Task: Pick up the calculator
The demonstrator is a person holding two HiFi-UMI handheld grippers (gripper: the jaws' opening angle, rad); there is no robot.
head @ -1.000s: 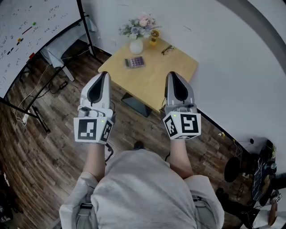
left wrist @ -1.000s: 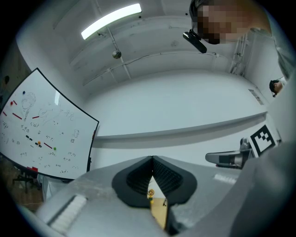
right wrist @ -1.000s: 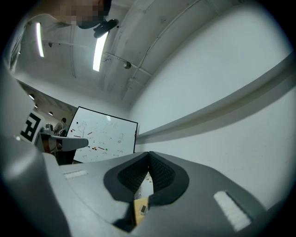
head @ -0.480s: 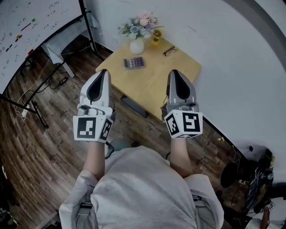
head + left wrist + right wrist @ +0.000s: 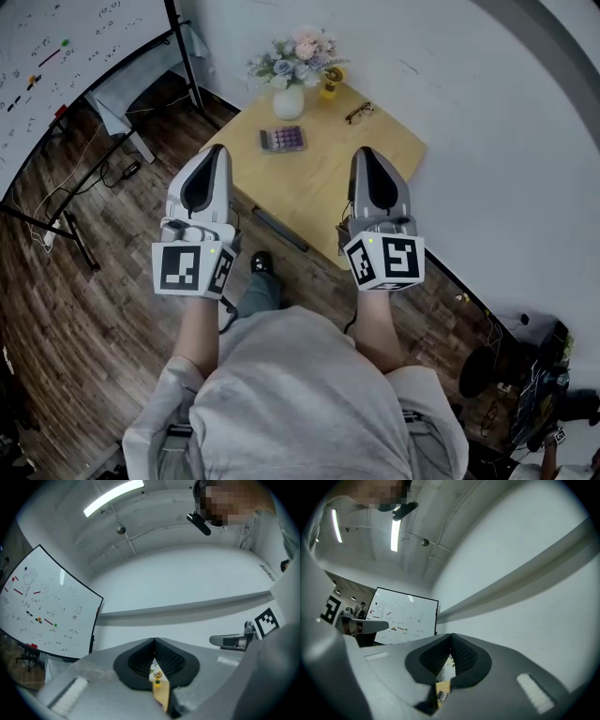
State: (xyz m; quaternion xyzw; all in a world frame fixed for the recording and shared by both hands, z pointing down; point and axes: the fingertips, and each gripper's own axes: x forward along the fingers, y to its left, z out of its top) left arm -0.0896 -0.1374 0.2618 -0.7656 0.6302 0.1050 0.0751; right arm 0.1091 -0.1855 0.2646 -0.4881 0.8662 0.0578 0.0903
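Note:
A small calculator (image 5: 282, 140) with purple keys lies flat on the far left part of a light wooden table (image 5: 328, 178). My left gripper (image 5: 217, 153) is held out in front of me, short of the table's near left edge, jaws shut and empty. My right gripper (image 5: 367, 154) hovers over the table's near right part, also shut with nothing in it. Both point up slightly toward the white wall. Through the closed left jaws (image 5: 154, 641) I glimpse the table and a small yellow figure (image 5: 157, 679); a sliver of table shows below the right gripper (image 5: 450, 637).
A white vase of flowers (image 5: 290, 92), a yellow figure (image 5: 329, 81) and a pair of glasses (image 5: 358, 112) stand at the table's far side by the white wall. A whiteboard (image 5: 56, 66) on a stand with floor cables is at the left. Equipment lies at lower right (image 5: 525, 375).
Both grippers and I have moved forward toward the table, which now sits a little nearer in the head view. A shoe and leg have stepped into view below the grippers. Jaws stay shut.

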